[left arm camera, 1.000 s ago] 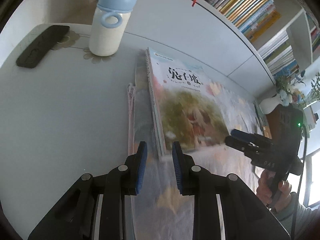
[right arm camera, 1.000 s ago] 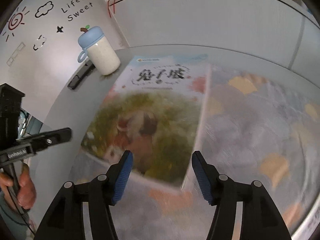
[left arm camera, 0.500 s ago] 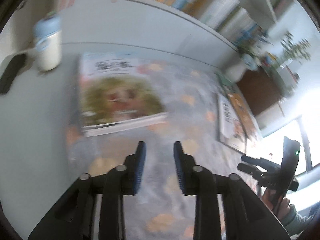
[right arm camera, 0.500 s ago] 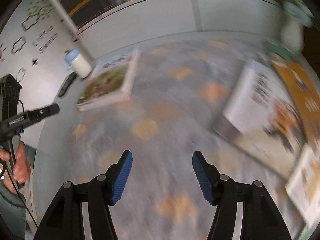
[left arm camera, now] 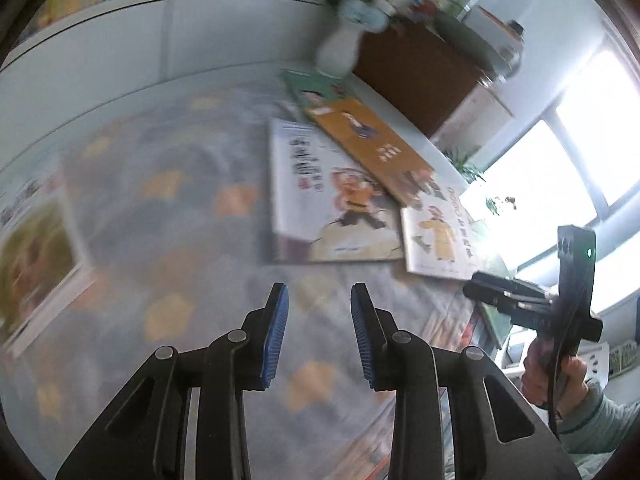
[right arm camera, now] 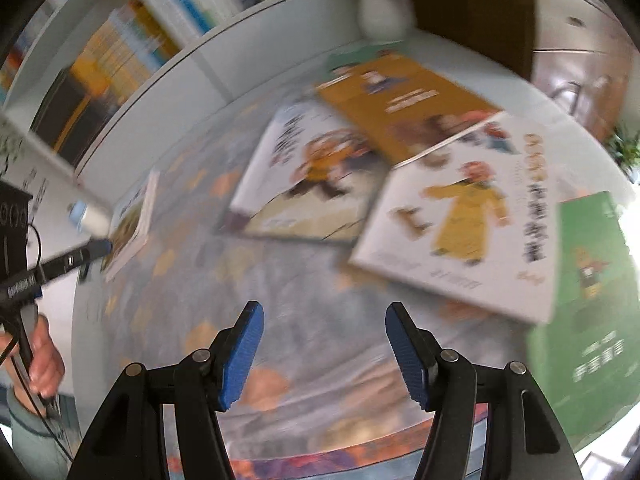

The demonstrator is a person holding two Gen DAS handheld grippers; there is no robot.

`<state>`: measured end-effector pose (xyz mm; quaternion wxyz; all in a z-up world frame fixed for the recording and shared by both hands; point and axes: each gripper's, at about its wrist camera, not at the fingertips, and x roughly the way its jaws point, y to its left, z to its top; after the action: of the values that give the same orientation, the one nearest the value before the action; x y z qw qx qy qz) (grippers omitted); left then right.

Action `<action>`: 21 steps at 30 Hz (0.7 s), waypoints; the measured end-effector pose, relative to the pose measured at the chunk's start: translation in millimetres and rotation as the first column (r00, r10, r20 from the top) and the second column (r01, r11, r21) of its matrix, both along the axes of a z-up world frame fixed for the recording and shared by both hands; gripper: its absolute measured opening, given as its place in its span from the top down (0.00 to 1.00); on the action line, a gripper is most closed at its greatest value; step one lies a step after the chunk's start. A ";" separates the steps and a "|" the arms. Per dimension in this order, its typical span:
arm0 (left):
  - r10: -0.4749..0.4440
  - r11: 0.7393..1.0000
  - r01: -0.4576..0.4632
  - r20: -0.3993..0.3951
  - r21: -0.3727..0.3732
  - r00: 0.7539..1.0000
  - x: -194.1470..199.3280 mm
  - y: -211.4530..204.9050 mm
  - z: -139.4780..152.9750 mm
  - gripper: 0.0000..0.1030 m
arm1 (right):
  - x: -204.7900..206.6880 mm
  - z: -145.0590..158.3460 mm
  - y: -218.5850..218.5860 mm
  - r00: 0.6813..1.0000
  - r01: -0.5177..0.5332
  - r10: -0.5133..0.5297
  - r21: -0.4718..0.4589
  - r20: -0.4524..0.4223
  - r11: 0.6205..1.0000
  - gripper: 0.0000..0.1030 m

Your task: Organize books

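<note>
Both tools empty, left tool (left arm camera: 316,322) narrowly parted, right tool (right arm camera: 323,346) wide open; next pick probably the white picture book with the yellow-robed figure (right arm camera: 468,216) (topmost, overlapping neighbours), best gripped by its free near edge.

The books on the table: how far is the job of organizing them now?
Done: one rabbit-cover book lies apart beside the white bottle. In hand: nothing; the left hand-held gripper and right hand-held gripper are open and empty. Left: the orange book, two white picture books and the green book overlap, scattered.
</note>
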<state>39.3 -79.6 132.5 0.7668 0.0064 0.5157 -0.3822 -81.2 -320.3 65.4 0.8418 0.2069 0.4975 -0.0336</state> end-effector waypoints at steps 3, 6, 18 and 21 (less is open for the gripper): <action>-0.015 1.000 0.015 -0.037 -0.003 0.999 11.0 -39.9 -4.2 0.71 | 5.9 2.4 -34.8 0.999 0.037 -0.037 -0.007 0.019 0.999 0.41; -0.016 0.999 0.012 -0.093 -0.043 0.995 24.6 -74.2 -9.8 0.71 | 17.1 2.2 -68.1 0.998 0.060 -0.059 -0.022 0.024 0.998 0.41; 0.145 0.978 -0.178 -0.259 -0.109 0.955 99.6 -184.4 -61.0 0.71 | 157.1 -20.3 -185.5 0.998 -0.024 0.031 -0.131 0.050 0.991 0.48; 0.198 0.970 -0.229 -0.282 -0.080 0.939 110.1 -197.3 -79.0 0.71 | 192.9 -38.2 -197.0 0.998 -0.065 0.065 -0.141 -0.005 0.988 0.50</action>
<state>149.4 -276.9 53.5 0.7247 -0.1450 0.5916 -0.3220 111.8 -517.3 27.2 0.8548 0.1305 0.5006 -0.0411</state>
